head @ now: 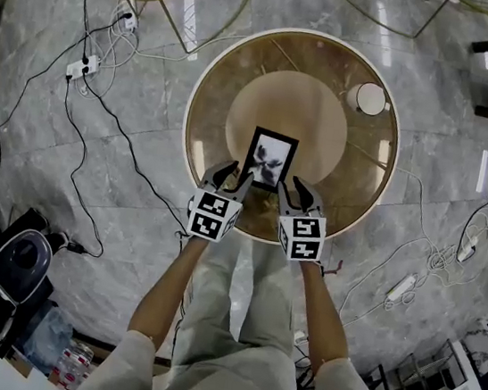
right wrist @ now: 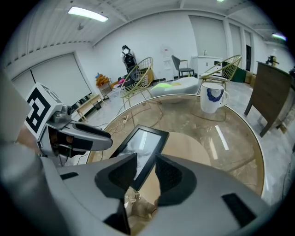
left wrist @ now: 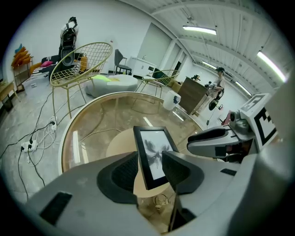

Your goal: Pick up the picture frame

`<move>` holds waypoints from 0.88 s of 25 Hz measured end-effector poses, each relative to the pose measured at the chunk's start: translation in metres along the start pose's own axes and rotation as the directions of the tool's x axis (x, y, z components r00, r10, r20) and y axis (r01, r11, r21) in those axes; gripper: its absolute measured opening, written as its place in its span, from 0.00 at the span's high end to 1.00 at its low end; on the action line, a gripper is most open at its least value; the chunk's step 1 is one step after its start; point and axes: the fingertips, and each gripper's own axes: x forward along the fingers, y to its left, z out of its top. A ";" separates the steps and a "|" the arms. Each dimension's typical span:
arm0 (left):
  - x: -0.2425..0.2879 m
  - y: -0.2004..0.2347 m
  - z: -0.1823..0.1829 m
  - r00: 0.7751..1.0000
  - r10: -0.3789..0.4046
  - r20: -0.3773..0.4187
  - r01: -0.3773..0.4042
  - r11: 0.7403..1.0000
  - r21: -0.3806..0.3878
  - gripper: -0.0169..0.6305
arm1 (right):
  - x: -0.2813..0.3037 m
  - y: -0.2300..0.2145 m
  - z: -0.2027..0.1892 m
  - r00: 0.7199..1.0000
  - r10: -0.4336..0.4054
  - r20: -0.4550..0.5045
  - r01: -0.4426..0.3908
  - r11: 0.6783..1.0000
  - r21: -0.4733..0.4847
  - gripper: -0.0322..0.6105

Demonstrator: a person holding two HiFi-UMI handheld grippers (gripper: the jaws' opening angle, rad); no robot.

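You are clamping the picture frame (head: pixel 270 159), just inside the near edge of the table (head: pixel 210 68), with 2 grippers, the left gripper (head: pixel 233 177) on its near-left corner, the right gripper (head: pixel 294 189) on its near-right, and it is looking light, stiff, glass-fronted, best gripped by its border

Left claw (left wrist: pixel 150 159) and right claw (right wrist: pixel 145 161) hide the near corners of the picture frame (head: pixel 270 159), its print indistinct.
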 end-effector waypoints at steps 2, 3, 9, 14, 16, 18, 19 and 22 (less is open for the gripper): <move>0.006 0.002 -0.002 1.000 0.001 -0.003 -0.001 1.000 -0.003 0.73 | 0.006 -0.004 -0.004 1.000 -0.005 -0.007 0.005 1.000 0.014 0.75; 0.008 0.003 -0.002 1.000 0.002 -0.004 -0.002 1.000 -0.003 0.73 | 0.009 -0.006 -0.006 1.000 -0.007 -0.011 0.007 1.000 0.021 0.75; 0.019 0.009 -0.005 1.000 0.007 -0.017 -0.007 1.000 0.000 0.73 | 0.021 -0.010 -0.013 0.999 -0.014 -0.030 0.016 0.999 0.051 0.75; 0.027 0.009 -0.007 1.000 0.007 -0.023 -0.007 1.000 0.000 0.73 | 0.030 -0.012 -0.016 0.999 -0.015 -0.042 0.017 0.998 0.066 0.75; 0.030 0.010 -0.006 1.000 0.006 -0.025 -0.006 1.000 -0.003 0.73 | 0.034 -0.012 -0.017 0.999 -0.014 -0.046 0.017 0.998 0.068 0.75; 0.033 0.009 -0.007 1.000 0.003 -0.027 -0.003 1.000 -0.003 0.73 | 0.036 -0.011 -0.018 0.999 -0.013 -0.049 0.016 0.997 0.069 0.75; 0.035 0.009 -0.008 1.000 0.002 -0.028 -0.002 1.000 -0.005 0.73 | 0.036 -0.012 -0.018 0.999 -0.012 -0.049 0.015 0.997 0.071 0.75; 0.039 0.009 -0.011 0.999 0.003 -0.038 -0.004 1.000 -0.007 0.73 | 0.037 -0.011 -0.018 0.999 -0.009 -0.043 0.013 0.997 0.078 0.76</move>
